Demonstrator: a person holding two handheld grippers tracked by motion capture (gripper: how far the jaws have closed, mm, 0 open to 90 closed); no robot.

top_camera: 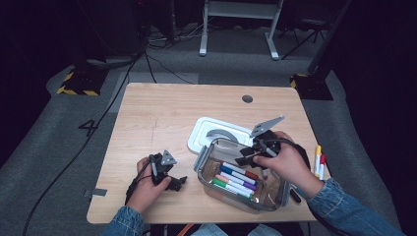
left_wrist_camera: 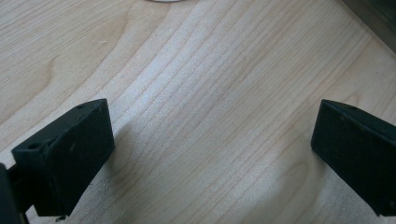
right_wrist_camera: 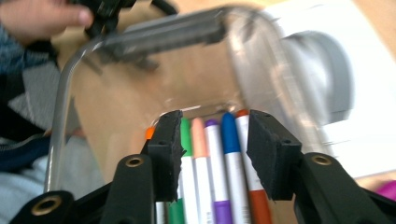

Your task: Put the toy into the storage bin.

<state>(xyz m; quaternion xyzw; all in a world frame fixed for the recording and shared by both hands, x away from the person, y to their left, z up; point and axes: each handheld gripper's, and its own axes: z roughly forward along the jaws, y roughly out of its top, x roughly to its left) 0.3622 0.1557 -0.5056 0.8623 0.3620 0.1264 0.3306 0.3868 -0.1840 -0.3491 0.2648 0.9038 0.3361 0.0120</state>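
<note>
A: Position of right gripper (top_camera: pixel 247 156)?

B: Held over the far end of the clear container (top_camera: pixel 206 160), jaws parted about half way, nothing gripped. In the right gripper view the jaws stand above the markers (right_wrist_camera: pixel 210 163), which lie side by side on the container floor.

A: Long axis of the markers against the jaws?

B: Seen running away from the camera, roughly in line with the jaw faces, so the gap straddles several at once: green, pale orange, purple, blue. Should one marker be wanted, it is judged that the gap would need narrowing or shifting sideways.

A: Left gripper (top_camera: pixel 169 173)?

B: Rested low over bare table (left_wrist_camera: pixel 219 93) left of the container, jaws wide apart, empty. The right is plainly the nearer.

A: Other items noted?

B: White lid (top_camera: pixel 201 130) lying beyond the container; loose markers (top_camera: pixel 319 162) near the table's right edge.
</note>
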